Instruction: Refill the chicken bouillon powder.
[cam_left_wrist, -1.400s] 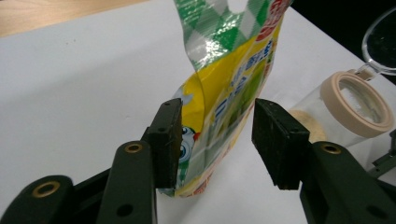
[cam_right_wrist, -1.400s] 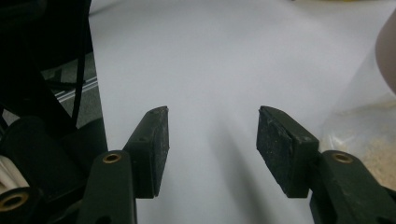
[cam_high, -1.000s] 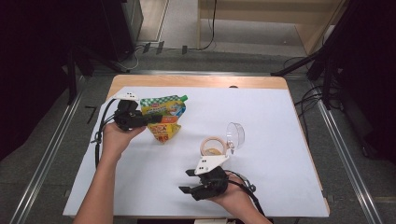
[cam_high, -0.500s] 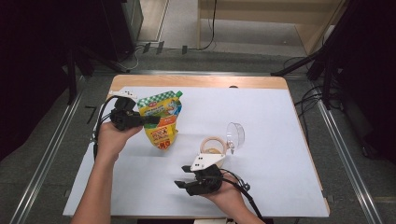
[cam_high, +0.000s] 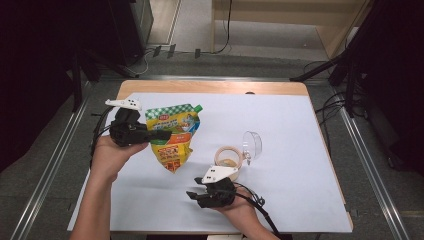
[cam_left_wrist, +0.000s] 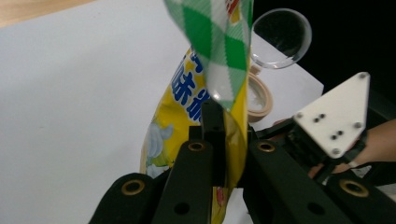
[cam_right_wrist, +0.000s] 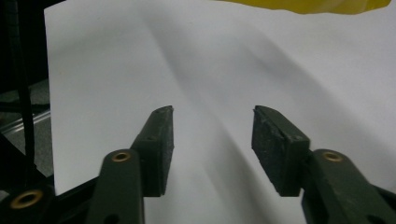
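Two claws: left claw (cam_high: 159, 135) pinching pouch (cam_high: 175, 142) edge; right claw (cam_right_wrist: 212, 140) spread, nothing between, pouch apart.

We see a wooden table (cam_high: 210, 87) covered by a white sheet (cam_high: 295, 150), standing on grey floor (cam_high: 45, 170). Beyond it, black cables (cam_high: 150, 52) trail before pale wooden furniture (cam_high: 280, 10); both sides lie dark.

pouch (cam_high: 174, 137): we see yellow below, a green-and-white check on top, blue lettering
grippers, left (cam_high: 162, 135) and right (cam_high: 192, 194): black, each with a white plate
table cover (cam_high: 290, 150): plain white
tape roll (cam_high: 229, 157): beige
lid (cam_high: 251, 145): clear
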